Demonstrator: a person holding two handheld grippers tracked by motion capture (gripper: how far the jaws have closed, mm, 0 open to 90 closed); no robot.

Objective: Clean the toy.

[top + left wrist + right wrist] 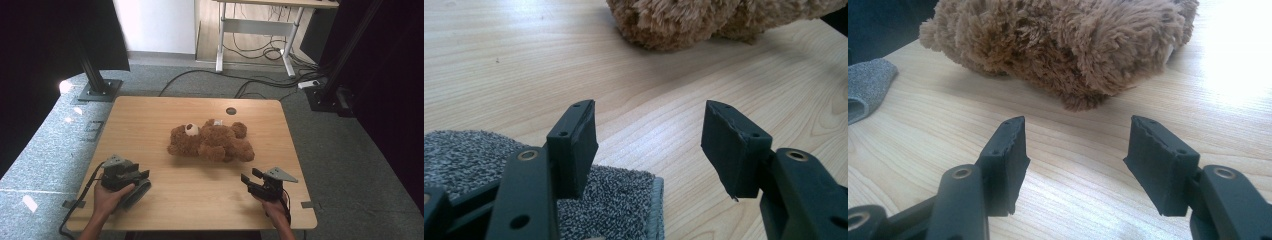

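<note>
A brown teddy bear lies on its back in the middle of the wooden table. My left gripper rests at the near left, open, with nothing between its jaws. A grey knitted fabric piece lies just under it. In the left gripper view my left gripper points over bare wood toward the bear, and the grey fabric sits below the left jaw. My right gripper is open at the near right, a short way from the bear, with bare table between the jaws of my right gripper. The grey fabric shows farther off.
A round cable hole sits near the table's far edge. Black stand bases flank the table on the grey carpet, with cables and a white-legged desk behind.
</note>
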